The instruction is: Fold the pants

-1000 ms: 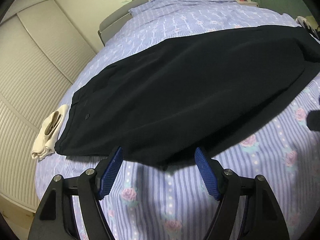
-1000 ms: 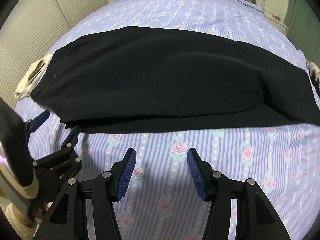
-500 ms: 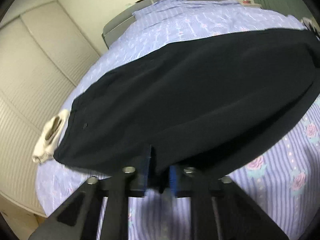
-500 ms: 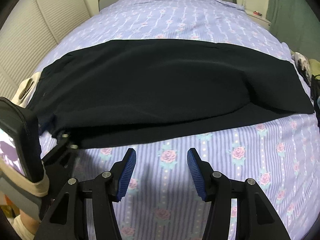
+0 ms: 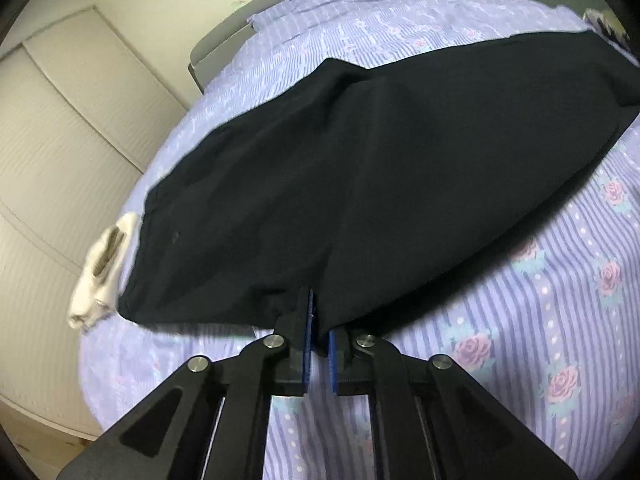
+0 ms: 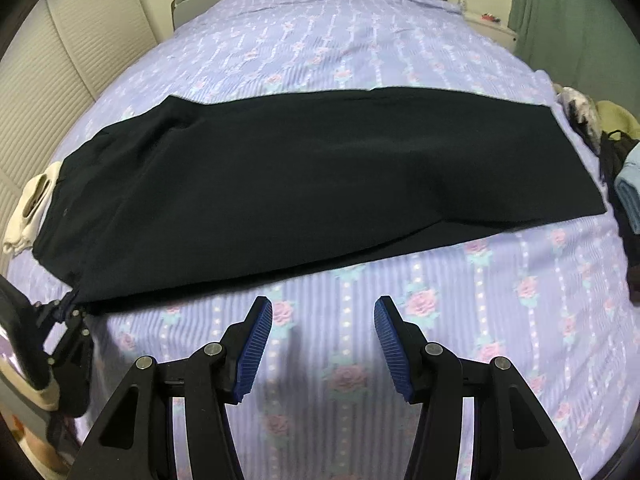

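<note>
Already the black pants [image 6: 304, 184] lie flat across the flowered bedspread [image 6: 460, 320], doubled lengthwise so one leg rests on the other, waistband at the left beside a small cream garment [image 6: 30, 208], hems at the right. That first fold looks done; what remains, judging by how things lie, is folding them across their length, and none of that has begun.

The left gripper [image 5: 318, 334] has its blue fingers [image 5: 306, 344] pinched together on the near edge of the pants [image 5: 360, 184] close to the waistband end, and the cloth there rises slightly off the bed toward the grip. From the right wrist view that same gripper [image 6: 70, 306] shows at the near left corner of the garment. The right gripper [image 6: 323, 344] hovers over bare bedspread just near of the pants' edge, fingers [image 6: 256, 344] wide apart, holding nothing.

No brand, label or writing is legible anywhere; a small button on the waistband is the only marking.
</note>
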`<state>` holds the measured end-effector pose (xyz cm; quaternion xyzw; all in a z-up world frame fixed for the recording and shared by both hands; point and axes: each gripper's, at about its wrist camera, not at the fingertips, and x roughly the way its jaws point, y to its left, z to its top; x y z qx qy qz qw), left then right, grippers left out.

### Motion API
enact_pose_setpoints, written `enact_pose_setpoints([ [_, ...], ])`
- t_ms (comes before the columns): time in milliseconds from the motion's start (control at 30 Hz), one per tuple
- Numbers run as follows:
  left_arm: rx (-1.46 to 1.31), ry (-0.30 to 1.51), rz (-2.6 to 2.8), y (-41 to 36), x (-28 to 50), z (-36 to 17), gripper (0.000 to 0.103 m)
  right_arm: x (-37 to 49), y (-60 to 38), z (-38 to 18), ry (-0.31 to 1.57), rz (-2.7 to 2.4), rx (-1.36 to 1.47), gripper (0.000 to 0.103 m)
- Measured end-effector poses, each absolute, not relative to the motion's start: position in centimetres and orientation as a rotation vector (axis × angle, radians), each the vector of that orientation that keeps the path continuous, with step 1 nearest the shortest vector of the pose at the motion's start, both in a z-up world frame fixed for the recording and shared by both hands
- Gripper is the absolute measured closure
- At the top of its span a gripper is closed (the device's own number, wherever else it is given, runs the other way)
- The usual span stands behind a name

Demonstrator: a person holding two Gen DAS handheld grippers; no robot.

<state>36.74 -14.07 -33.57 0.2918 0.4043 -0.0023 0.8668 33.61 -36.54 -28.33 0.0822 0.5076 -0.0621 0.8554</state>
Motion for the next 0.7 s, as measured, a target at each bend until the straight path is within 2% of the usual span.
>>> enact_pose_setpoints([
  [33,0.633,0.851,0.004,-14.6,36.8,-33.6,0.079,33.6,-37.2,-28.3,1.06,-0.148,0.17,0.049],
  [100,0.688,0.848,0.045,-16.0,36.5,-33.5,0.033,33.6,-38.8,-28.1,1.052,-0.178,0.189,0.049],
  [133,0.7,0.833,0.059,-16.6,36.1,-33.0,0.027,33.6,-40.1,-27.9,1.044,-0.201,0.203,0.049],
  [267,0.608,0.824,-0.027,-19.6,33.5,-30.1,0.022,33.3,-43.8,-27.1,1.018,-0.251,0.219,0.049],
  [367,0.543,0.808,-0.095,-23.3,32.5,-28.2,0.022,33.0,-47.3,-26.6,0.989,-0.29,0.23,0.049],
  [700,0.457,0.766,-0.262,-37.3,35.5,-26.7,0.022,31.7,-61.3,-26.2,0.927,-0.449,0.28,0.049],
])
